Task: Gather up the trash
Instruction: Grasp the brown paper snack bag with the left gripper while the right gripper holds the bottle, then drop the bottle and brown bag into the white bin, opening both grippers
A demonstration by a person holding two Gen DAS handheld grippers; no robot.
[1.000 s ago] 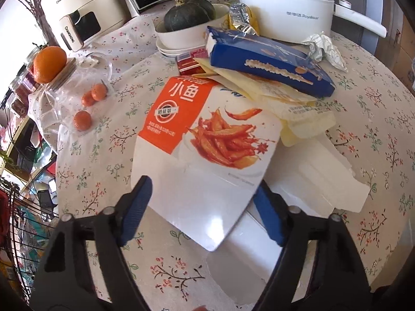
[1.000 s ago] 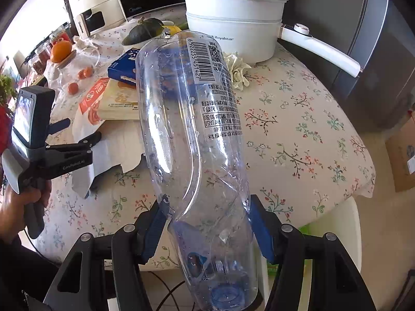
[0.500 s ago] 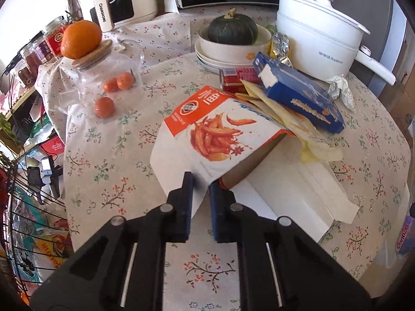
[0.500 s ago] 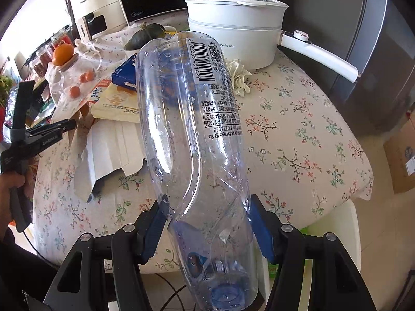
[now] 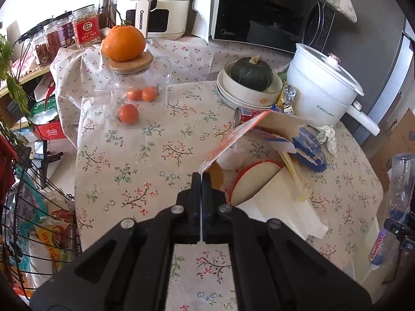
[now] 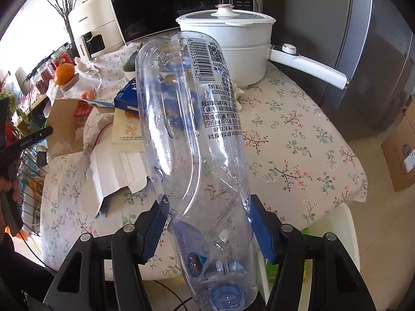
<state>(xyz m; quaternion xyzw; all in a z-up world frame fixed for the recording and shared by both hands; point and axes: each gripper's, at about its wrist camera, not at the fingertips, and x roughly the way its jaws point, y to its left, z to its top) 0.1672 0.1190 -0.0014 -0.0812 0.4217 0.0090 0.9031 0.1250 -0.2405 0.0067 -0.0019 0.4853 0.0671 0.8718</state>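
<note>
at table edge, left gripper clenched on orange-printed cardboard snack box; only right view showed right gripper grasping clear crushed plastic bottle w/ barcode.

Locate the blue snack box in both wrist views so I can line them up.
Left wrist: blue snack box sits right of centre, behind the lifted cardboard packet, below the white electric pot.
Right wrist: blue snack box sits left of centre, mostly hidden behind the clear plastic bottle.
Shared landmark: the white electric pot, just beyond the box in both views.
</note>
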